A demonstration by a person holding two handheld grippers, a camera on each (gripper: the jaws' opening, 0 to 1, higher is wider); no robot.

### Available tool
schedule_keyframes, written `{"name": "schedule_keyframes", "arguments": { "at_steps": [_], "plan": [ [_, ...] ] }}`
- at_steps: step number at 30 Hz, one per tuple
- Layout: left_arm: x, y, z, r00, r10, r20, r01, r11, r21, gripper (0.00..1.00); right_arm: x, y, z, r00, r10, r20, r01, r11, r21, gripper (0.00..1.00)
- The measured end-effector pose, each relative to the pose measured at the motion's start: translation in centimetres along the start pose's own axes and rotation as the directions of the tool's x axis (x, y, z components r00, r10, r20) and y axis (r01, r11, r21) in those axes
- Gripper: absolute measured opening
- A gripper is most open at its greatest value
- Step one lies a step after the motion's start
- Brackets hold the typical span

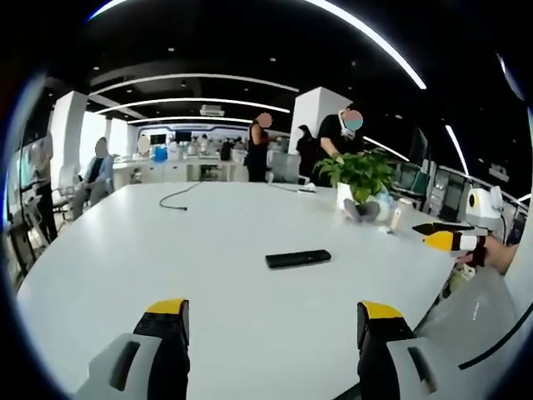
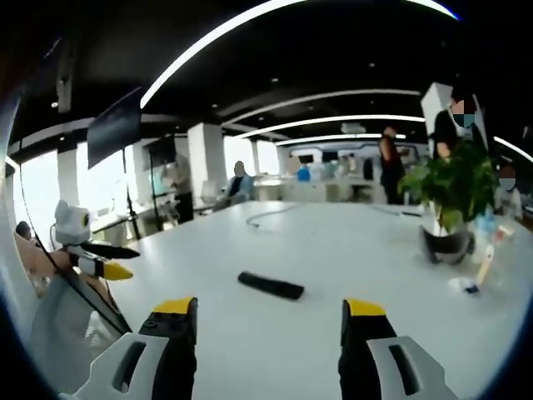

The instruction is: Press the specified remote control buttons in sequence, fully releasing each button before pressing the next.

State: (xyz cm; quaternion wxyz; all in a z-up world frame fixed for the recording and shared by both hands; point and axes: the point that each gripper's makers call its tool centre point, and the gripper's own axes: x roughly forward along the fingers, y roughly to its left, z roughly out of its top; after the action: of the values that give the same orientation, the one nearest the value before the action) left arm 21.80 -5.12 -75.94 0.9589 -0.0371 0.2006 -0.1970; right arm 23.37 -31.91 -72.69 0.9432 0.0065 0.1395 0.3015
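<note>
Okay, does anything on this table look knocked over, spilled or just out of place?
Nothing stands out. The black remote lies flat on the white table, untouched, with both grippers open and short of it. The potted plant stands upright, and the loose cable at the far end just trails across the tabletop.

left tongs (image 1: 273, 321) agape, right tongs (image 2: 271, 317) agape

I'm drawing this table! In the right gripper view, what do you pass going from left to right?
Other gripper → remote control → potted plant → small white bottle.
</note>
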Motion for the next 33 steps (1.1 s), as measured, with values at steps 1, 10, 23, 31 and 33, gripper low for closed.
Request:
{"name": "schedule_keyframes", "arguments": {
  "at_steps": [1, 10, 23, 31, 33],
  "plan": [
    [0.1, -0.1, -0.1, 1.000, -0.010, -0.007, 0.010, 1.000, -0.011, 0.88, 0.0, 0.1, 0.0, 1.000, 0.004, 0.000, -0.004, 1.000, 0.000, 0.68],
    [2.1, -2.3, -0.6, 0.988, -0.091, -0.124, 0.094, 0.995, 0.015, 0.94, -0.4, -1.3, 0.0, 0.999, -0.052, 0.009, 0.052, 0.998, 0.038, 0.68],
    [5.9, -6.0, 0.1, 0.957, -0.228, -0.178, 0.240, 0.969, 0.051, 1.00, -0.2, -0.8, -0.1, 0.999, -0.038, -0.005, 0.038, 0.999, 0.025, 0.69],
    [7.3, -6.1, -0.5, 0.933, -0.267, -0.240, 0.270, 0.963, -0.020, 0.98, 0.0, -0.7, -0.8, 0.999, -0.034, -0.036, 0.035, 0.999, 0.009, 0.69],
    [7.7, -6.4, -0.3, 0.926, -0.299, -0.229, 0.294, 0.954, -0.056, 0.97, 0.0, -0.7, -0.8, 0.999, -0.033, -0.039, 0.034, 0.999, 0.007, 0.69]
  ]
}}
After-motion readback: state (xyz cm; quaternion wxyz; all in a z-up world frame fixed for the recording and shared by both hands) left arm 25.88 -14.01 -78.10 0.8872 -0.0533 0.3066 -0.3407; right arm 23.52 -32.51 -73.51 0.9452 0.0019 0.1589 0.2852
